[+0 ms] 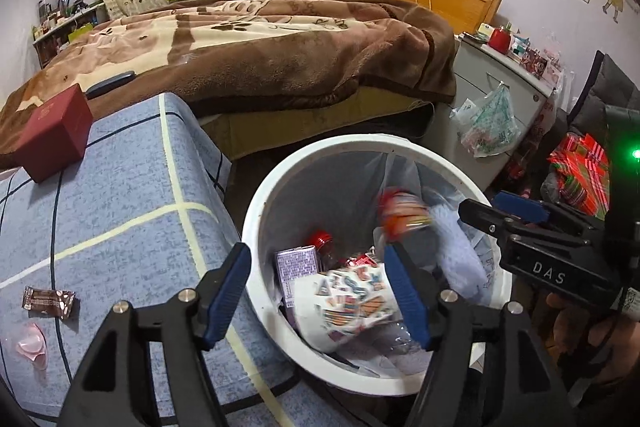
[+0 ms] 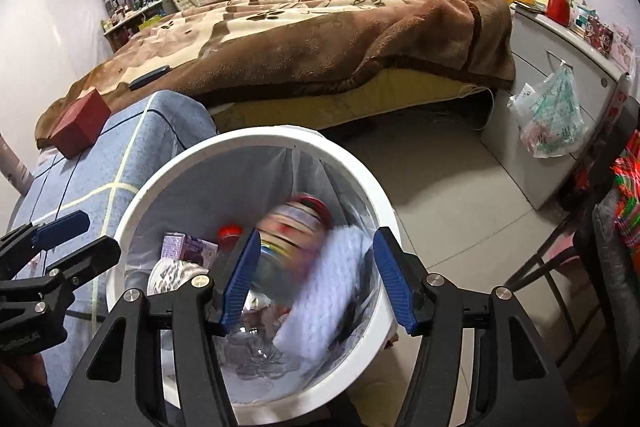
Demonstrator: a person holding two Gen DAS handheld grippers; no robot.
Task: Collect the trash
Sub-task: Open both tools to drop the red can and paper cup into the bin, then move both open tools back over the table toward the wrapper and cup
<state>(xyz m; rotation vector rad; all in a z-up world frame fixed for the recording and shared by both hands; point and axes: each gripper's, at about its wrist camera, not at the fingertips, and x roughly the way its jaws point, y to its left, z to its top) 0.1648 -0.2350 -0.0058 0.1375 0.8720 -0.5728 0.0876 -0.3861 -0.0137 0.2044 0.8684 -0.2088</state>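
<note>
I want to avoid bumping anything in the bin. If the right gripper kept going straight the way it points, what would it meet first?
Probably the blurred colourful can, caught mid-air between the open fingers of the right gripper above the white bin. Beyond it lies the pale cloth in the bin; depth is hard to judge.

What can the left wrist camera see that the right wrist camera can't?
Only the left wrist view shows the brown snack wrapper and the pink scrap lying on the blue checked cloth.

Only the right wrist view shows the open floor tiles beside the bin, and a blurred colourful can between the right gripper's open jaws.

Both show the white trash bin, the red box, the bed with its brown blanket, and the hanging plastic bag.
</note>
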